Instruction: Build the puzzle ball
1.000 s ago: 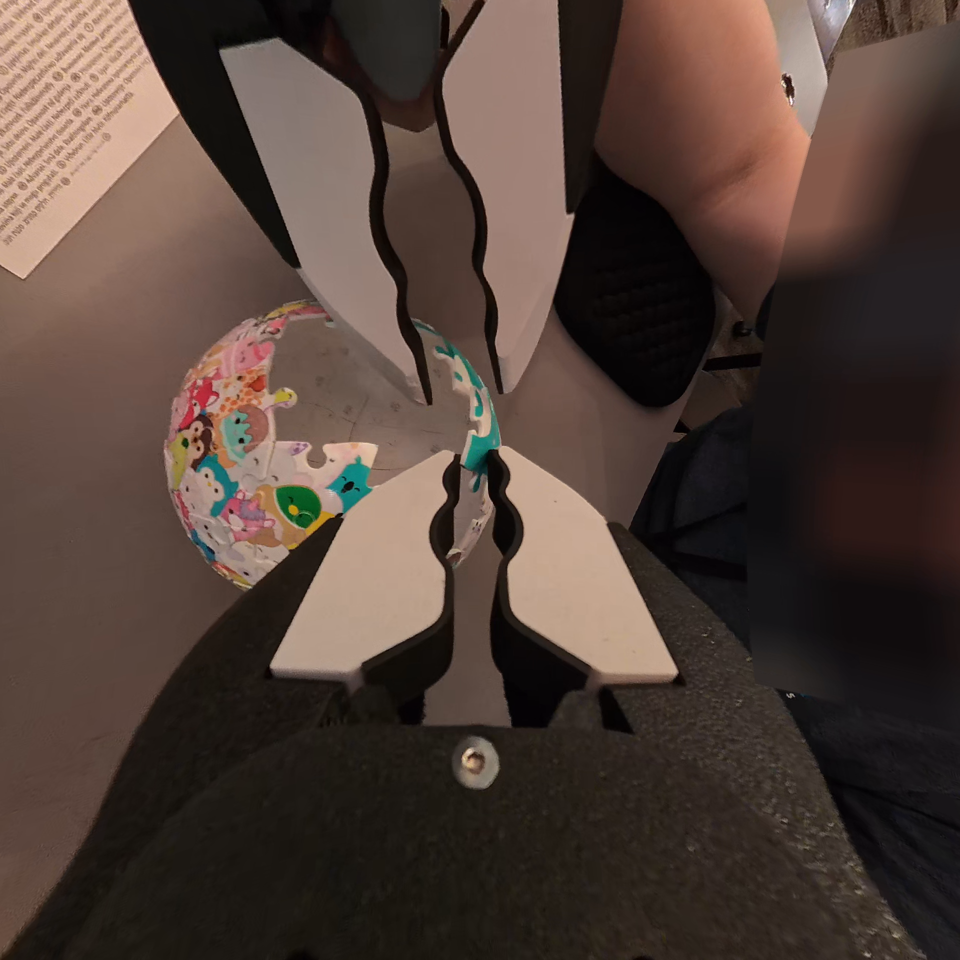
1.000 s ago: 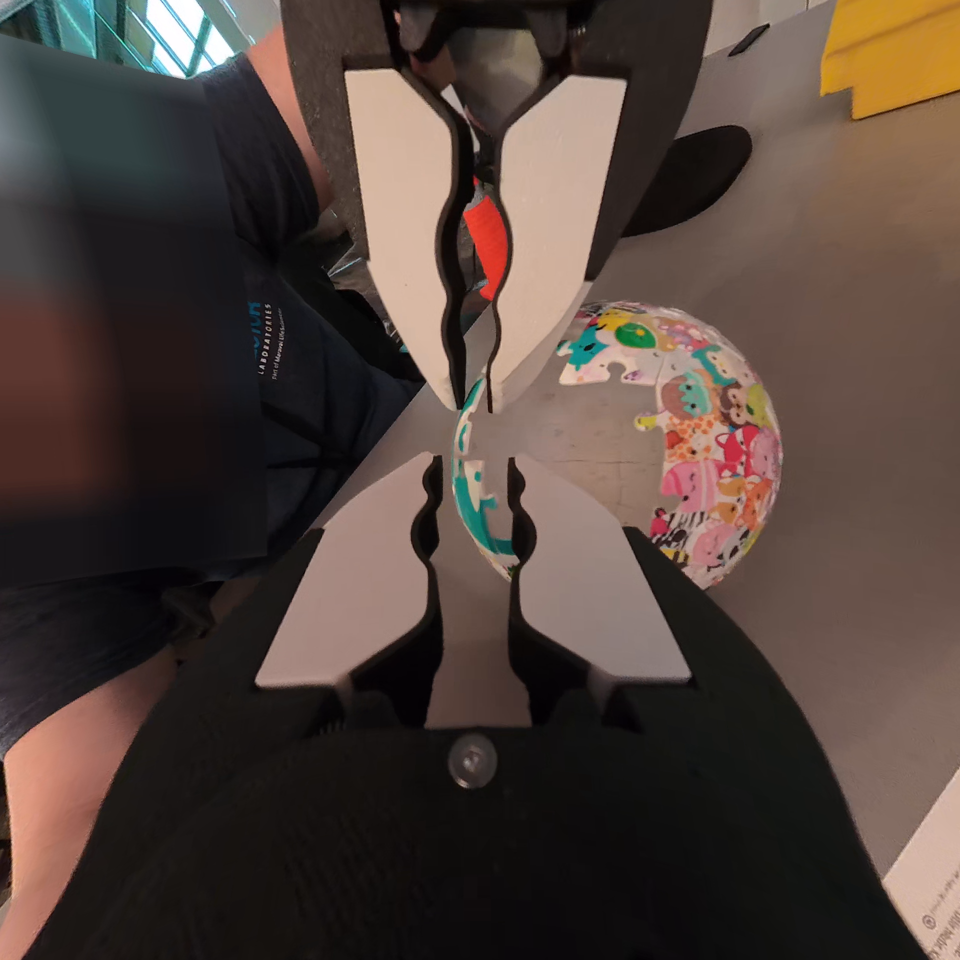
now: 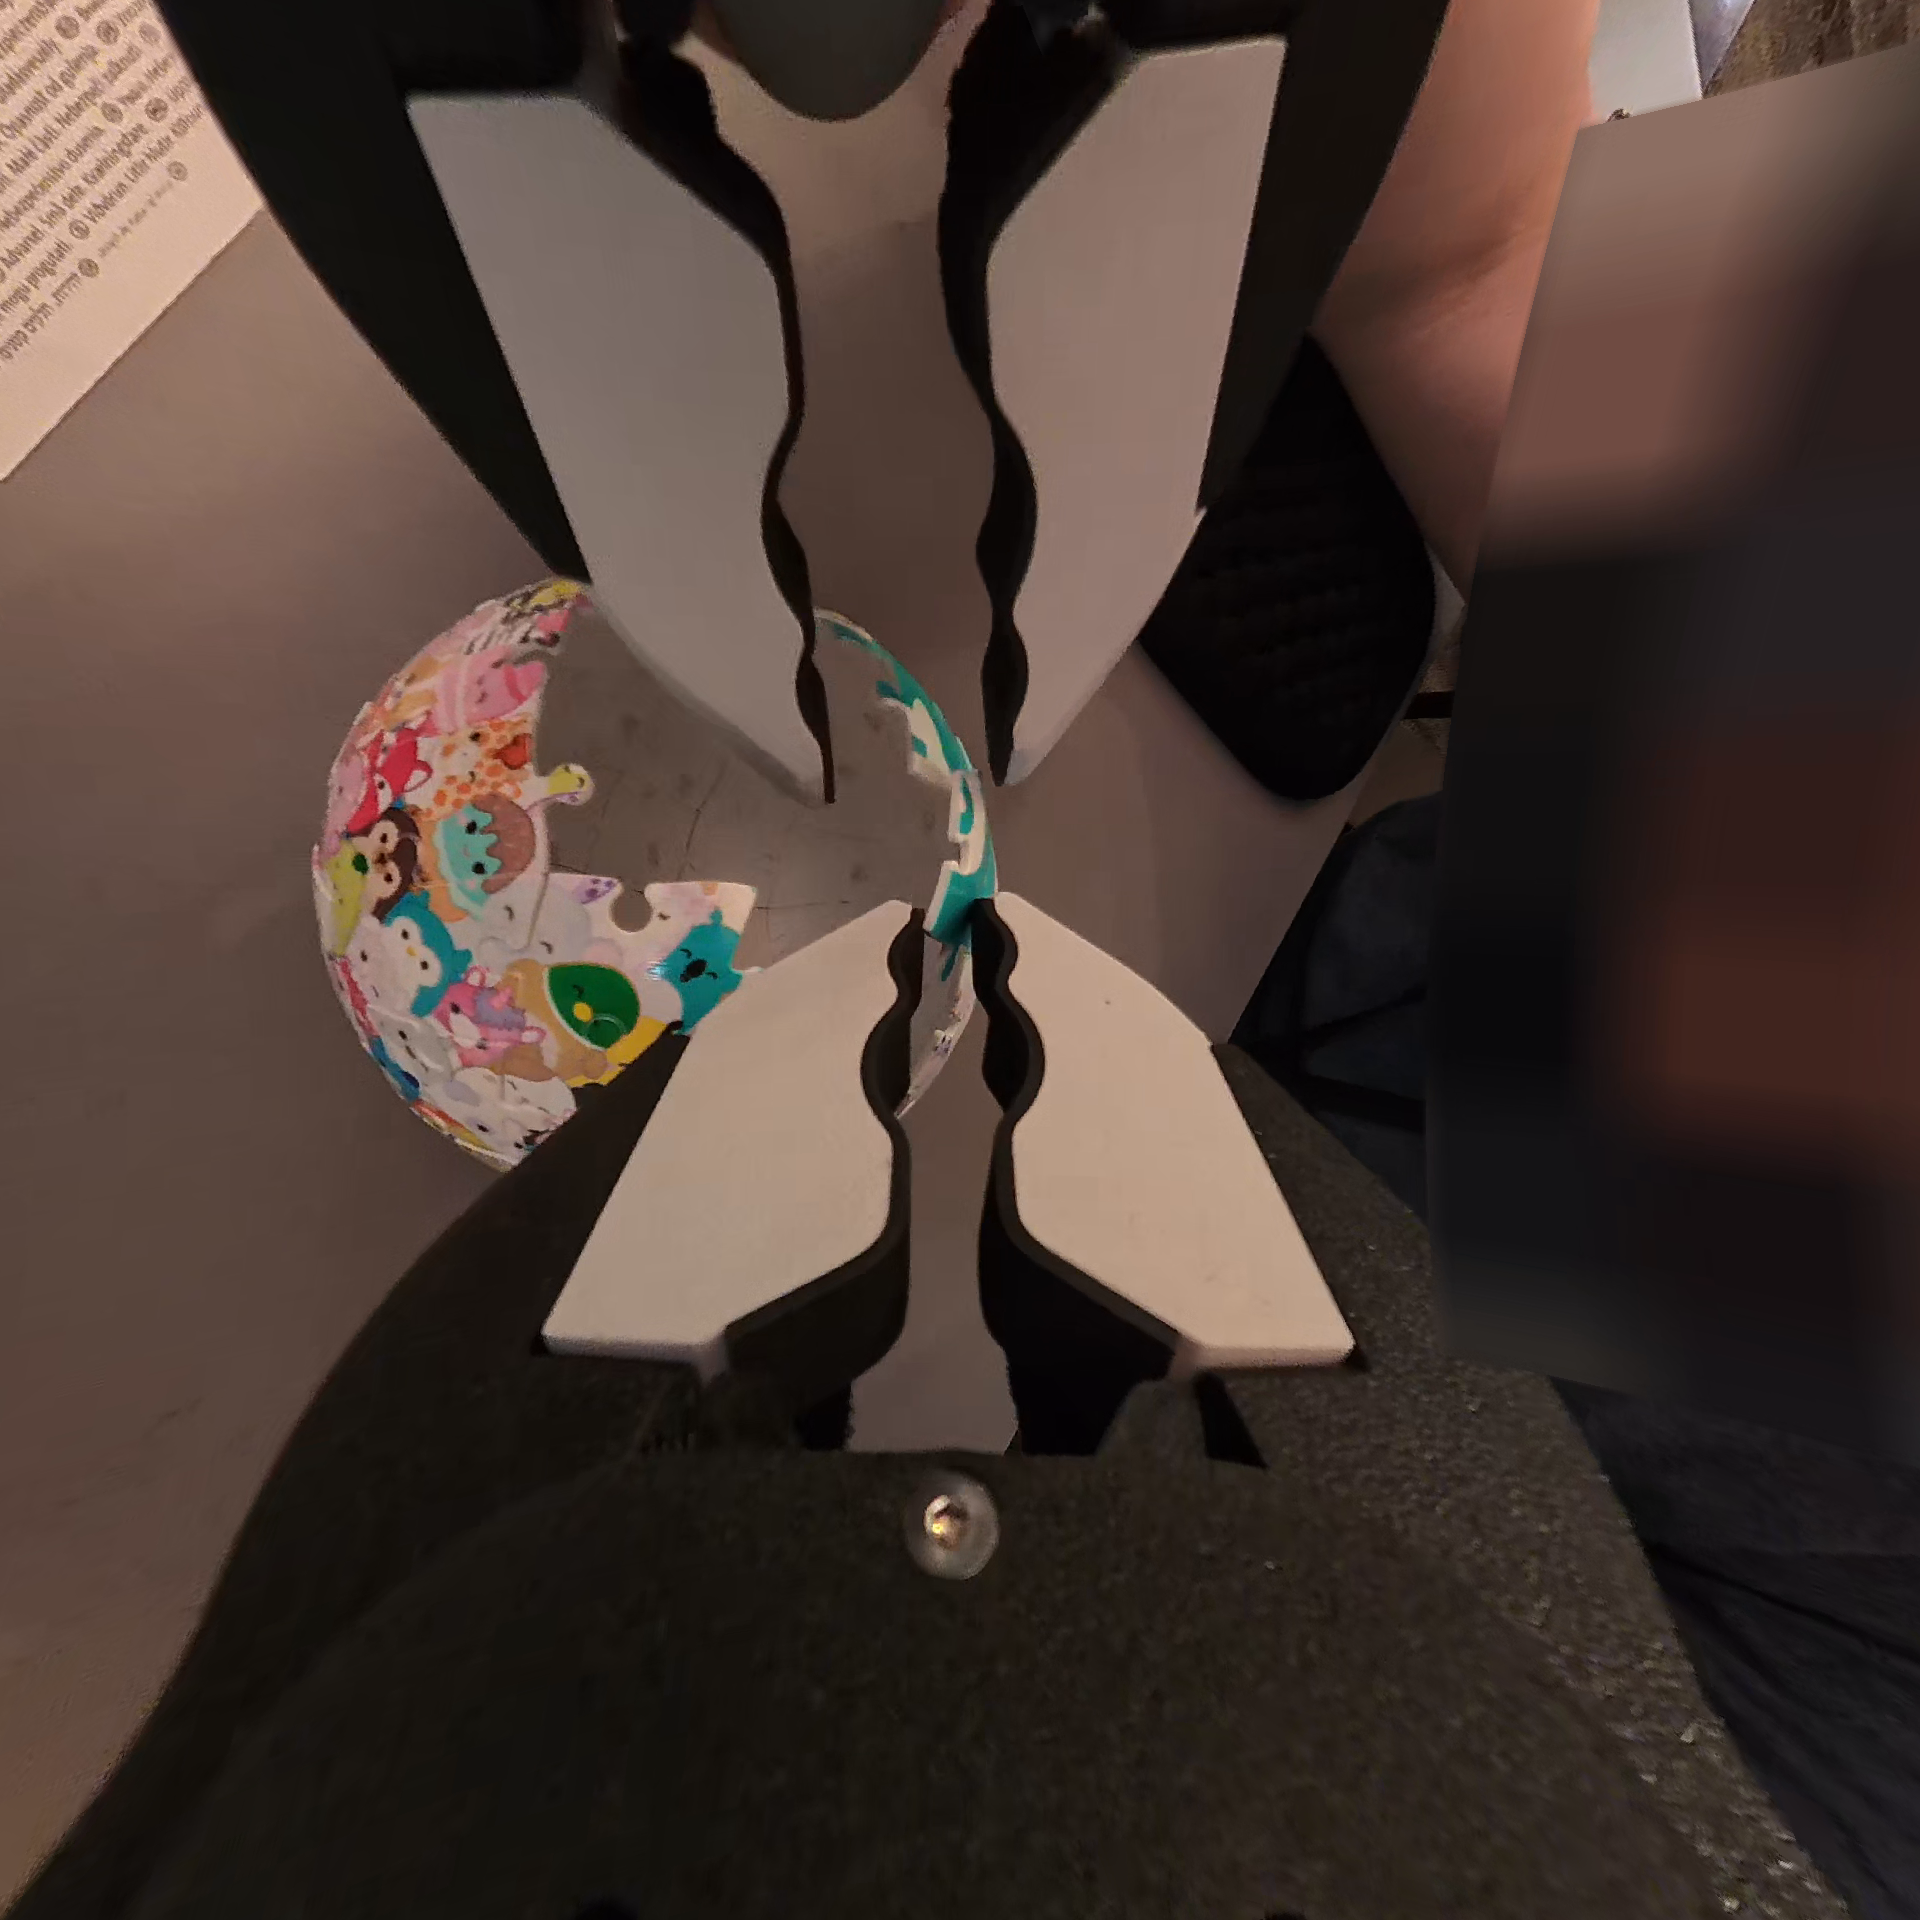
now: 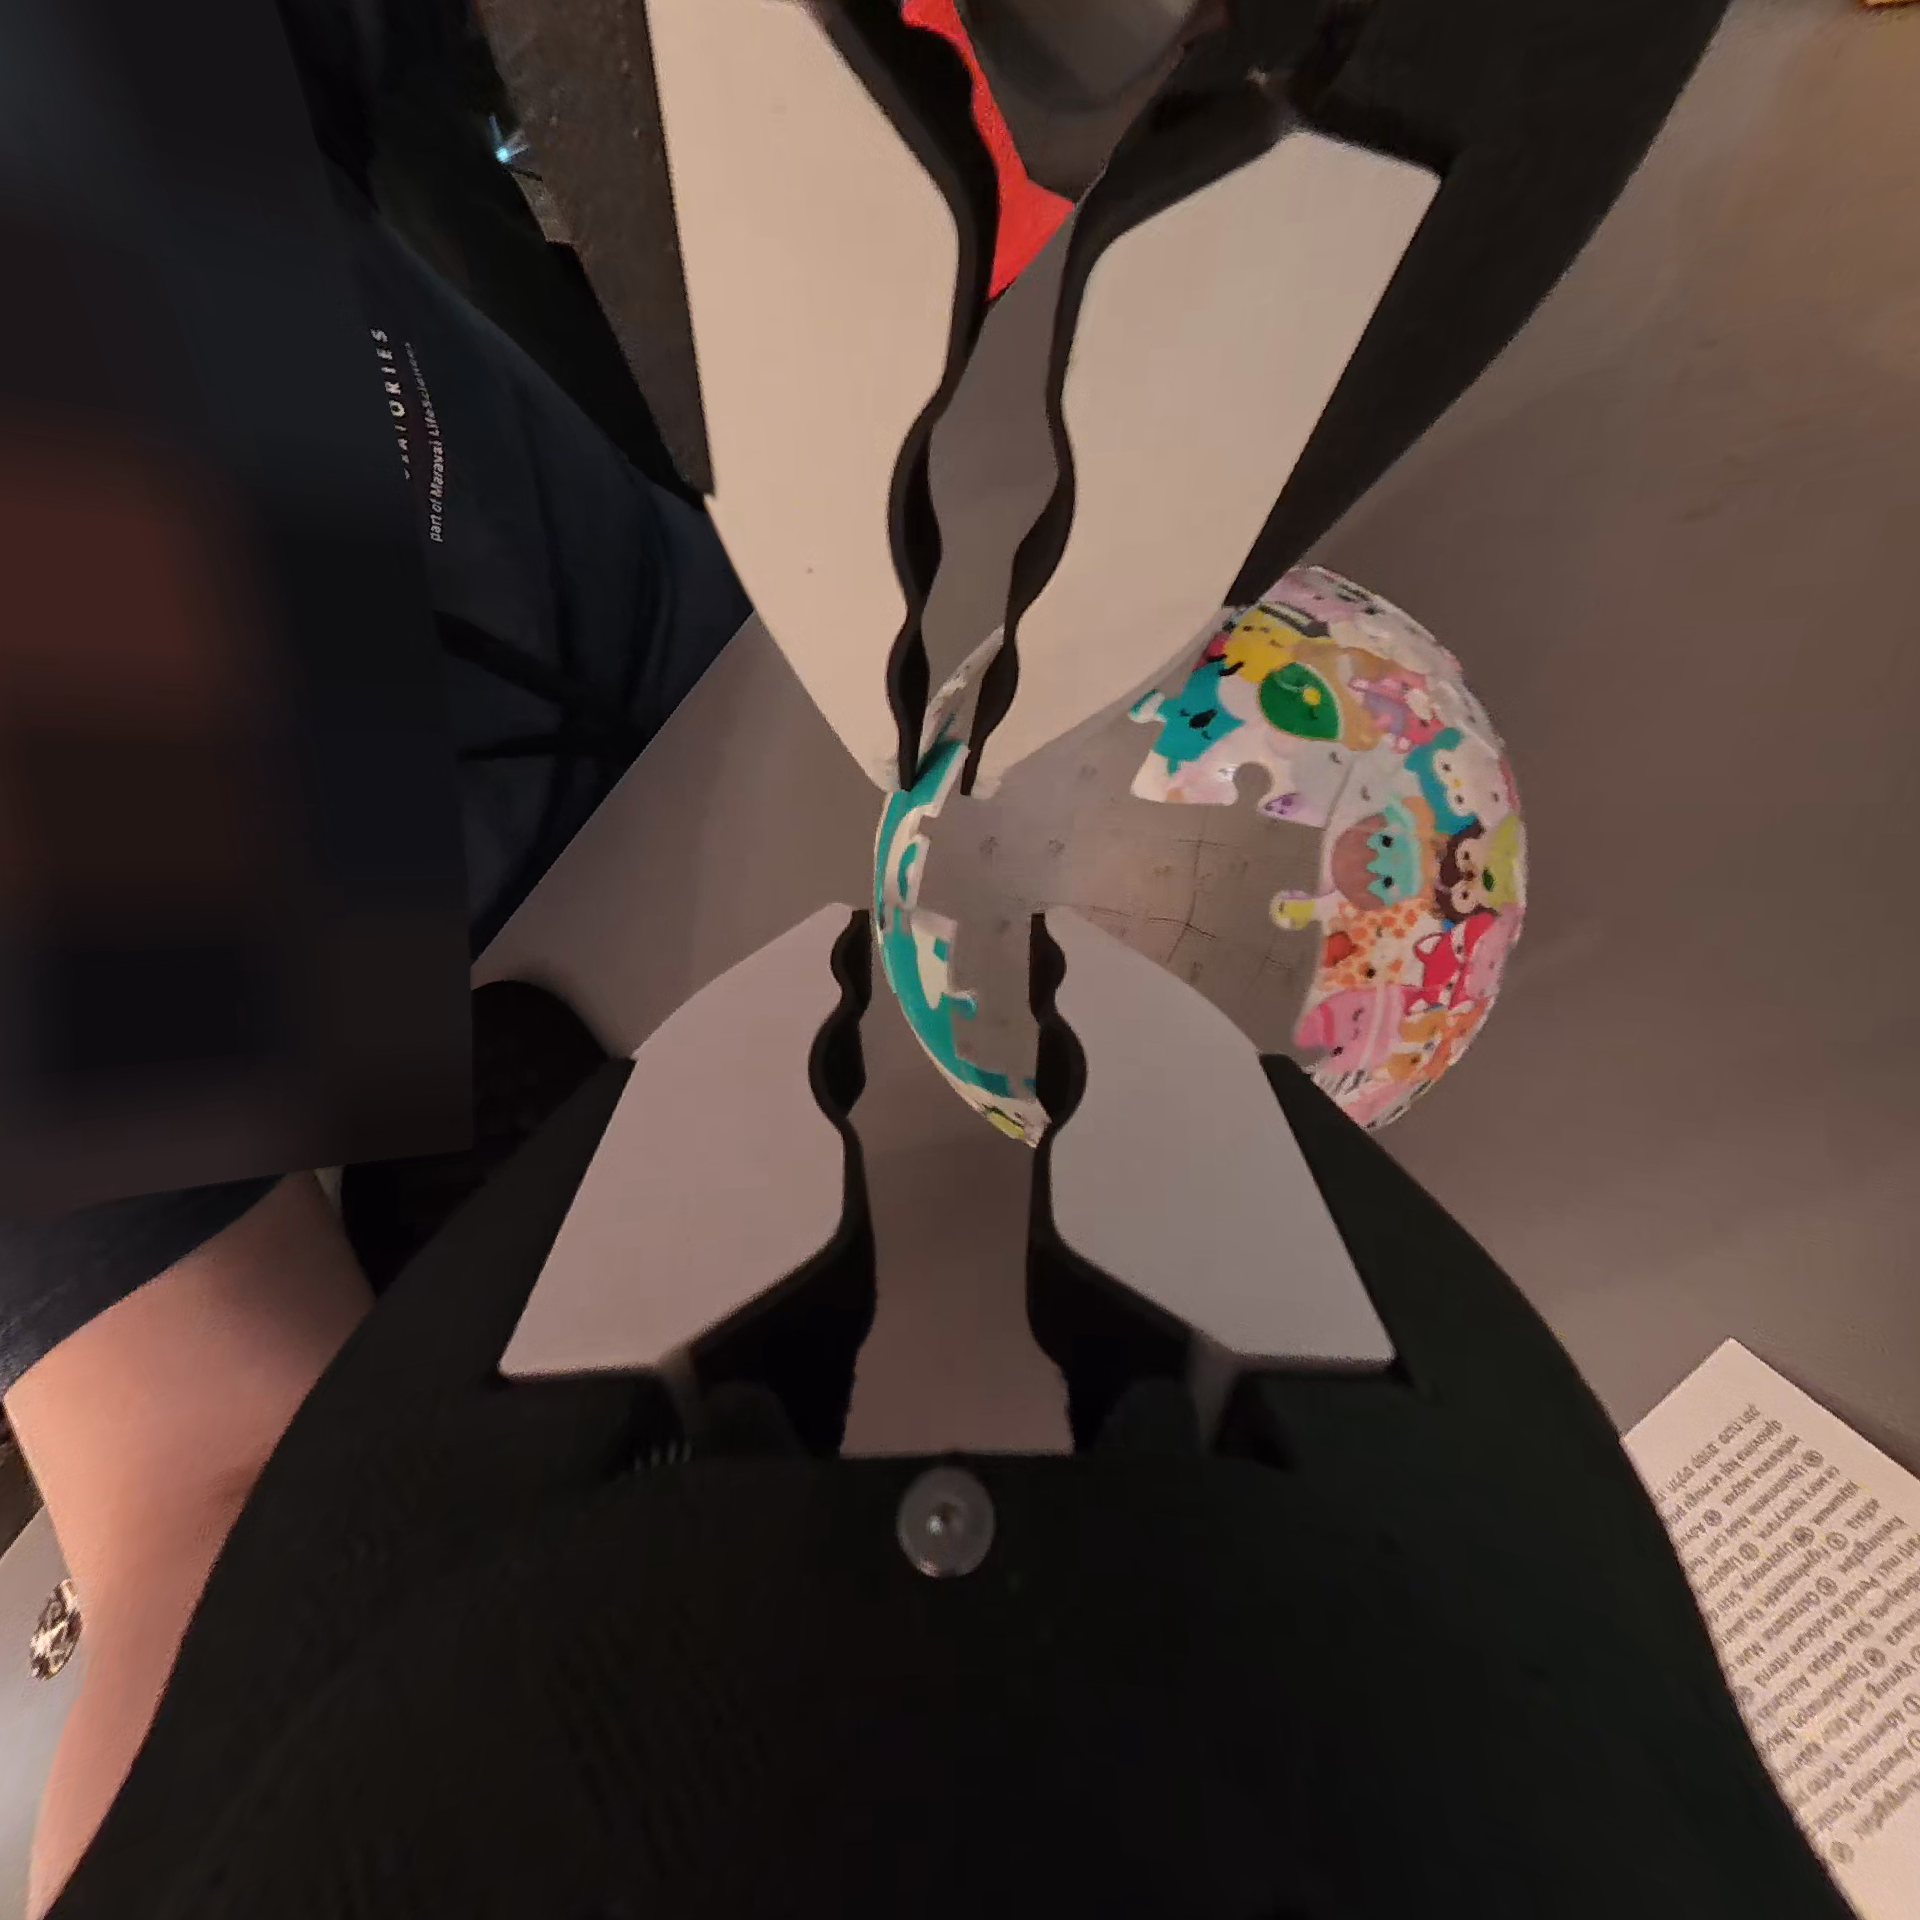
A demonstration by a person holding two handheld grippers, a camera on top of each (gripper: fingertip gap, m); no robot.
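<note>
**Two grippers meet at the teal rim of an unfinished puzzle ball**

Left wrist view: the left gripper point(image 3: 943, 914), with white fingers and wavy black pads, pinches the teal edge of the partly built puzzle ball of colourful cartoon-animal pieces point(image 3: 436, 894). Its jaws are closed down to a narrow slit, and the thin teal rim piece sits in that slit at the very tips. The ball rests on the grey table point(image 3: 156, 727), to the left of and just beyond these tips. Its large gap faces the camera, so the plain grey inside of the shell shows.

From the far side, the right gripper point(image 3: 912, 784) points back toward the camera with its jaws clearly parted. One tip is over the hollow of the ball and the other is just outside the teal rim, so the rim lies between them. Whether either pad touches the rim cannot be told here.

In the right wrist view, the right gripper point(image 4: 943, 920) again shows a wide gap. The teal rim and a strip of grey inner shell lie between its fingers, nearer the left one. The rest of the ball point(image 4: 1434, 862) bulges out to the right. The left gripper point(image 4: 940, 774) comes in from the far side, nipped onto the rim's upper edge.

A white printed paper sheet point(image 4: 1787, 1621) lies on the table at near right. The person's dark shirt point(image 4: 540, 582) fills the left of this view.
</note>
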